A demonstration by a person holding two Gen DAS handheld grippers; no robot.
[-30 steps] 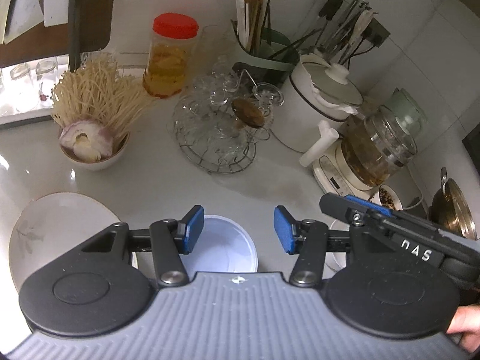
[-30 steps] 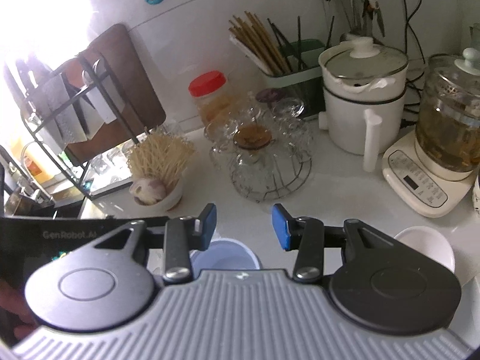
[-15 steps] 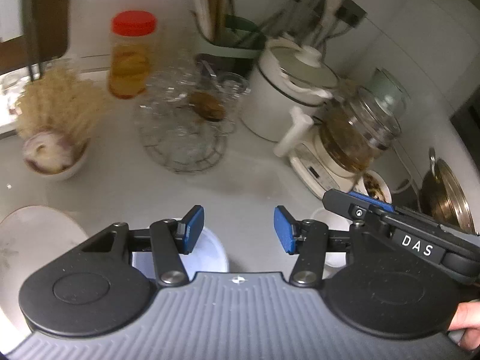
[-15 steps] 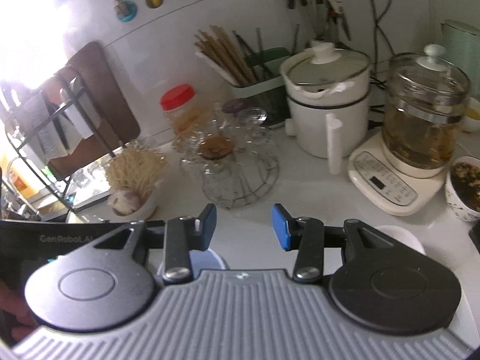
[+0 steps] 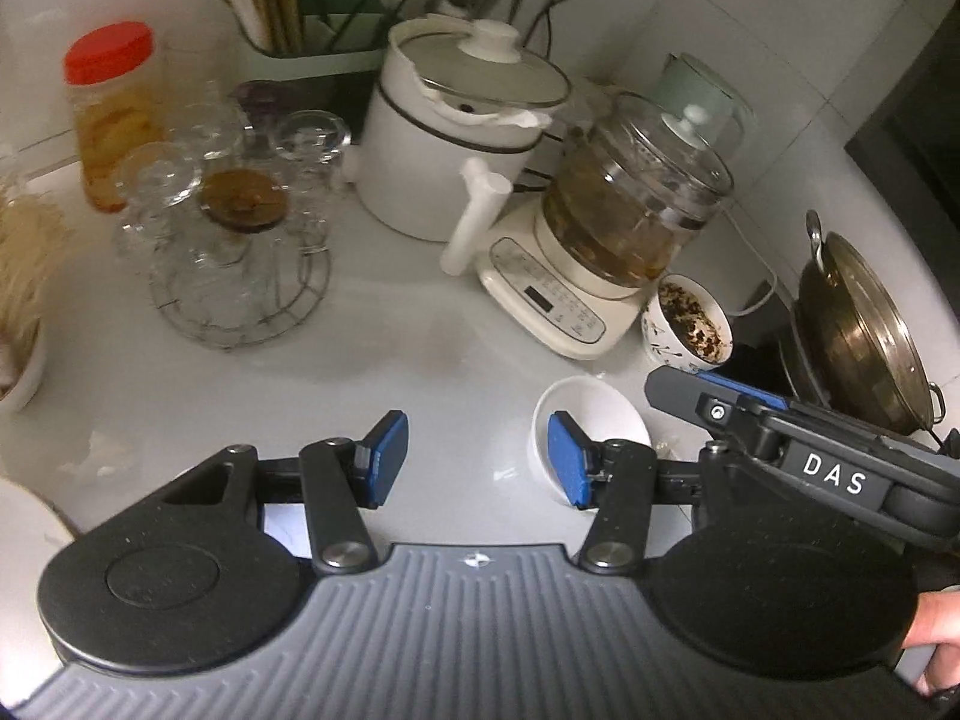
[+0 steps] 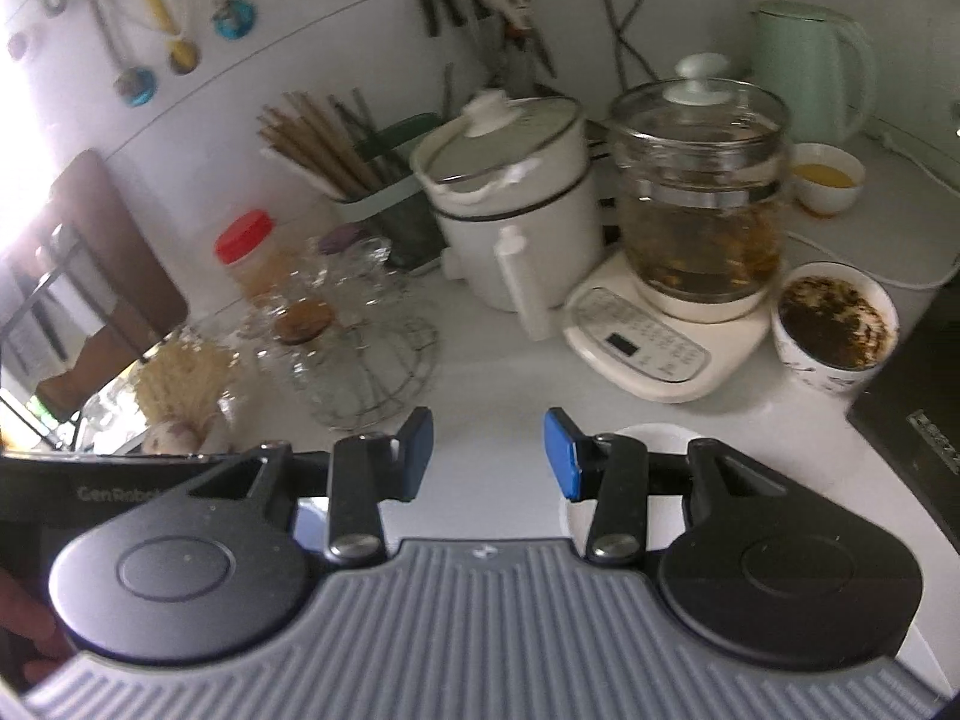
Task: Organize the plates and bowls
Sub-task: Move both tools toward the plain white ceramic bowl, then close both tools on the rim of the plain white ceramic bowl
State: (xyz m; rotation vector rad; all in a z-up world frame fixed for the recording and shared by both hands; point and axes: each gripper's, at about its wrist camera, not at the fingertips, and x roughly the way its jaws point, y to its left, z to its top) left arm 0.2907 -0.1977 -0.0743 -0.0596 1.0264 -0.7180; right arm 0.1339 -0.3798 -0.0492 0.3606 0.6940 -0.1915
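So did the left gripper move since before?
Yes. The left gripper swung right: the red-lidded jar slid to the view's left edge, and the small white bowl now sits by its right finger.

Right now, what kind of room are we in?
Most likely a home kitchen. On the white countertop stand a white electric cooking pot with a glass lid, a green holder full of wooden chopsticks and a small white bowl.

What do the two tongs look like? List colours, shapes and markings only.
Left tongs: blue pads on black linkage arms, round black discs, ribbed grey body. Right tongs: the same build; from the left view, its side reads "DAS" in white. Left tongs' side, in the right view, reads "GenRobot".
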